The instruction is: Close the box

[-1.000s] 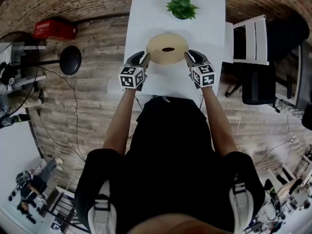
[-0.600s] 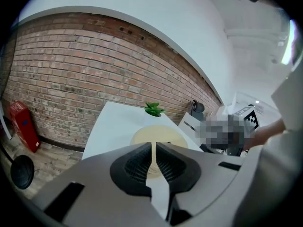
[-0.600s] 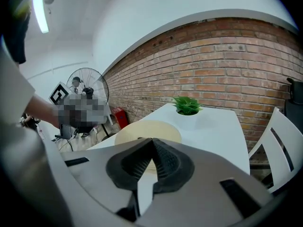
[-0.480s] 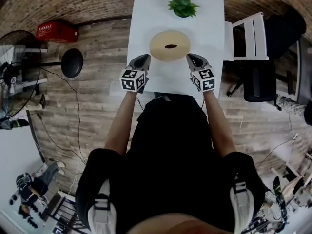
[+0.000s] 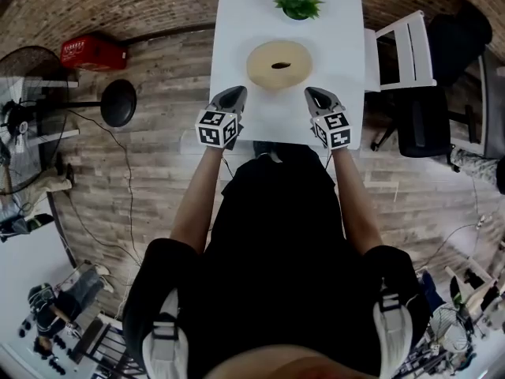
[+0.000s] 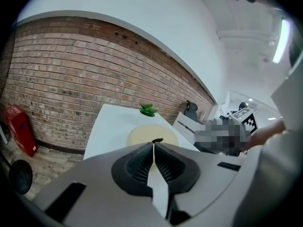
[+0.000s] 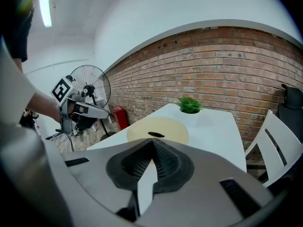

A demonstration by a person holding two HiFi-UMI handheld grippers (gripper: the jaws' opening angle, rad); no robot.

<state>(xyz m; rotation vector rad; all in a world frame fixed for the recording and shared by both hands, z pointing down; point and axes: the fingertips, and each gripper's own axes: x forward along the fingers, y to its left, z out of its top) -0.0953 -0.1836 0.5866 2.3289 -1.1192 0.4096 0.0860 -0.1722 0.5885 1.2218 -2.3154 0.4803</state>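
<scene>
Box (image 5: 264,68) rests on table (image 5: 237,22), left gripper (image 5: 234,94) and right gripper (image 5: 314,94) jaws together.

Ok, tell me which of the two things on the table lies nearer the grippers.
The round beige box, just ahead of the left gripper and right gripper. The green plant stands beyond it, farther away.

Cream box (image 5: 279,64) ahead of the grey left gripper (image 5: 235,93) and right gripper (image 5: 313,93) (black-and-white square-patterned cubes (image 5: 217,126)), on a white table (image 5: 237,22), with a green plant (image 5: 297,1) beyond.
</scene>
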